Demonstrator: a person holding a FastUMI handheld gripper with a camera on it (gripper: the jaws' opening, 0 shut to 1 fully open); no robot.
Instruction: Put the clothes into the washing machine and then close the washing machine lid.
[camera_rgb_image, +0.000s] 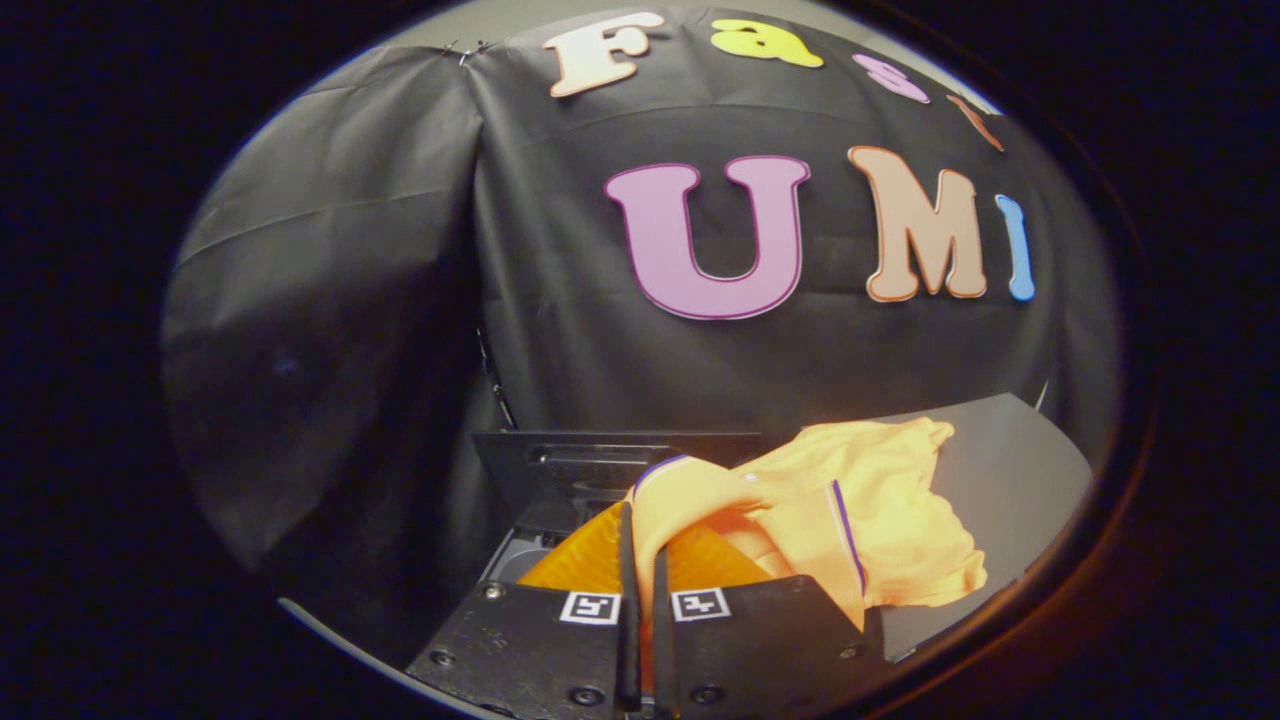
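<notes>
Looking forward along the gripper (642, 560), its two fingers (627, 600) stand almost together, pinched on a fold of an orange garment (860, 510). The cloth rises from between the fingers, then drapes away to the right in a crumpled bunch, with a thin purple stripe along one edge. Just beyond the fingers sits a dark washer (600, 470) with its lid (610, 450) raised upright behind an opening; part of that opening shows grey to the left of the cloth. A grey tabletop (1010, 470) lies beneath the hanging right part of the garment. Black cloth forms the wall (330, 330) behind everything.
</notes>
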